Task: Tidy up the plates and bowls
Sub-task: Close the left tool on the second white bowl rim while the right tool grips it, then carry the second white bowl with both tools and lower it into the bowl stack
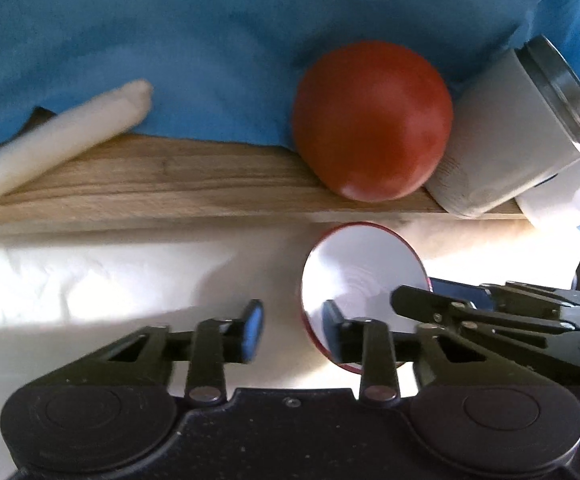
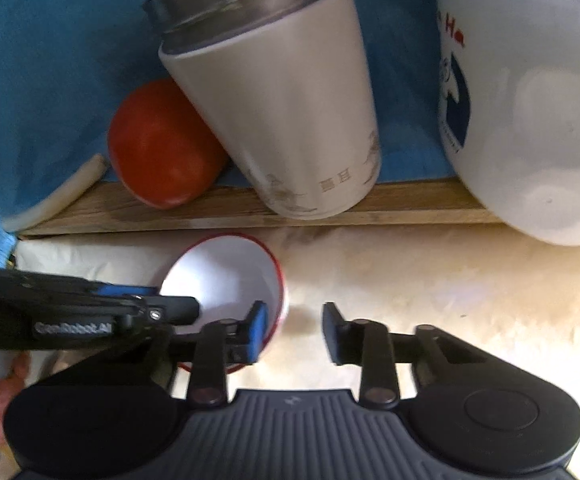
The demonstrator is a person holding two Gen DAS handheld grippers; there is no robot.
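A blue cloth [image 1: 169,40] backs a wooden ledge [image 1: 169,184] carrying a white jug [image 2: 530,120], a white tumbler [image 2: 281,112] and a red ball [image 1: 370,120]. Below, on the pale desk [image 2: 450,280], the red-rimmed white bowl [image 2: 225,276] sits, each gripper, left [image 1: 294,330] and right [image 2: 296,330], clenched on its rim from opposite sides.

pale tabletop [image 2: 430,280] – red-rimmed bowl [image 2: 225,276] on it
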